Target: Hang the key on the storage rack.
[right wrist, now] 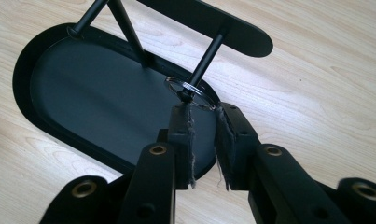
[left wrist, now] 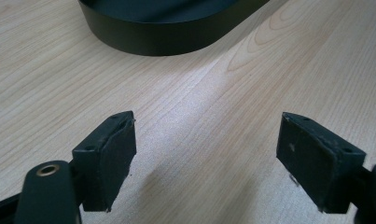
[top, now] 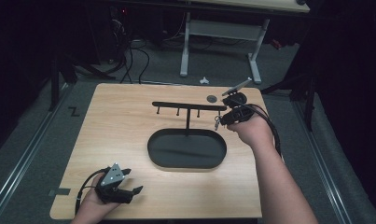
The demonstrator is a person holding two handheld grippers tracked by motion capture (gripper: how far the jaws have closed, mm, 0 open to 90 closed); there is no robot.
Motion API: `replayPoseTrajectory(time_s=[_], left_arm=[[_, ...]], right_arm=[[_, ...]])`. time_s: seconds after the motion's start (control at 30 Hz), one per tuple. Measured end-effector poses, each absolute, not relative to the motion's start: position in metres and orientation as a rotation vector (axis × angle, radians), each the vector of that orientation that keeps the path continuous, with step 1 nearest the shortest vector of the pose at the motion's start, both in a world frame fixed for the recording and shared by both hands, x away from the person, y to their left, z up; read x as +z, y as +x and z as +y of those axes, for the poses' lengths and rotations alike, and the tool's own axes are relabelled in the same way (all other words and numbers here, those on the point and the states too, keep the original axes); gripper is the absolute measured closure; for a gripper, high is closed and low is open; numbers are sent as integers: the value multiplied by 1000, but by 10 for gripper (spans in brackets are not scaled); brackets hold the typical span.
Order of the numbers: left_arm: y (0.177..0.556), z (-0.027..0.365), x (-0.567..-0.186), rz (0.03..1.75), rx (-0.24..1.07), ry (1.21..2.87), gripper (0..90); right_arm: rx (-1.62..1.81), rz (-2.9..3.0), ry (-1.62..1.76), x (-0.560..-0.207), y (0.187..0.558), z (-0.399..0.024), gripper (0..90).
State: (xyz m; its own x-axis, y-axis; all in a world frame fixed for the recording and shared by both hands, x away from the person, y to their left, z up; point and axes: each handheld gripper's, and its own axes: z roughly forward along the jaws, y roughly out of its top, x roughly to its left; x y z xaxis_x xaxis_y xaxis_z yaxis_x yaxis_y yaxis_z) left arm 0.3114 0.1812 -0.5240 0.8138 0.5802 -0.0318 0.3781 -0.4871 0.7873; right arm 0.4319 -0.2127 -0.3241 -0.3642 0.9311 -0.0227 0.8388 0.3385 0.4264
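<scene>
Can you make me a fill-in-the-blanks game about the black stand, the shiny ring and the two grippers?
1. The left gripper has its jaws wide ____.
2. The key ring sits around a ____ of the black stand.
3. The tray under the stand has an ____ shape.
4. The table top is made of light ____.

Missing words: open; peg; oval; wood

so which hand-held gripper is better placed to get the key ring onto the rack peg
Right hand-held gripper: its jaws are at the key ring on the rack's end peg. The left sits open near the table's front edge.

Right gripper (right wrist: 205,109) jaws nearly closed beside key ring (right wrist: 191,91) on peg (right wrist: 205,61)
</scene>
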Motion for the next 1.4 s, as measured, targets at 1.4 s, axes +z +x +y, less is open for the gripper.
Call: replayPoseTrajectory(time_s=[1.4], left_arm=[[311,181,-525,703,295,2149,205]], right_arm=[[503,2325,1564,-334,441,-215,838]])
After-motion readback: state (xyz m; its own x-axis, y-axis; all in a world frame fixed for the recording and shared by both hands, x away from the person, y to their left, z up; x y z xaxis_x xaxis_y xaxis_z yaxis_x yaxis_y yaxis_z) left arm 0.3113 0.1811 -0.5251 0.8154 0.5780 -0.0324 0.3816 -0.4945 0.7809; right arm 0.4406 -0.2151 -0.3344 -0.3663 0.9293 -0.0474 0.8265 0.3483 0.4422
